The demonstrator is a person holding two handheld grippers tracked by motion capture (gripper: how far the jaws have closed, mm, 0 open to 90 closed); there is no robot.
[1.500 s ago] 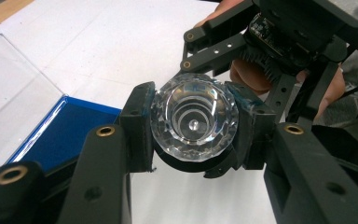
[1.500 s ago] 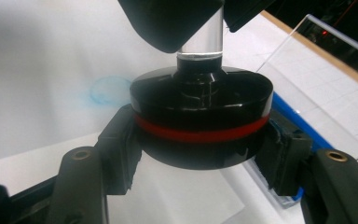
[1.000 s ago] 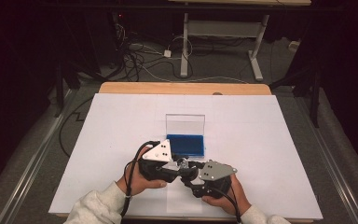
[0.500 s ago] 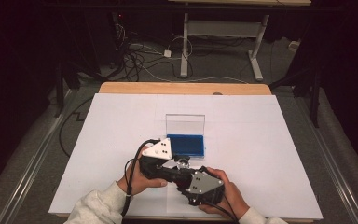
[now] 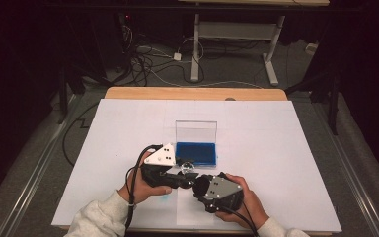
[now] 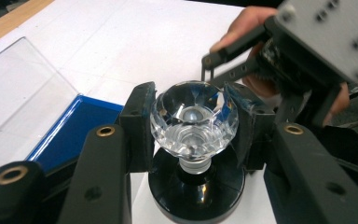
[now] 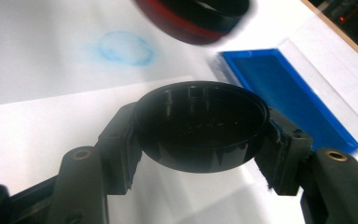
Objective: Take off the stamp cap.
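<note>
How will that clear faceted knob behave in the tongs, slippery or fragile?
The knob looks like smooth glass, so probably slippery and chippable. Its round head on a narrow neck above the black base may twist between the left tongs.

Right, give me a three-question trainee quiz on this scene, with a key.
1. True or false: the left gripper has its fingers closed on the crystal knob of a stamp.
2. What does the right gripper hold? A) a blue sponge B) a round black cap C) a pen
3. Fill in: the blue ink pad sits in a case whose clear lid stands ____.

Key: 1 true; 2 B; 3 open, raised upright behind the pad.
</note>
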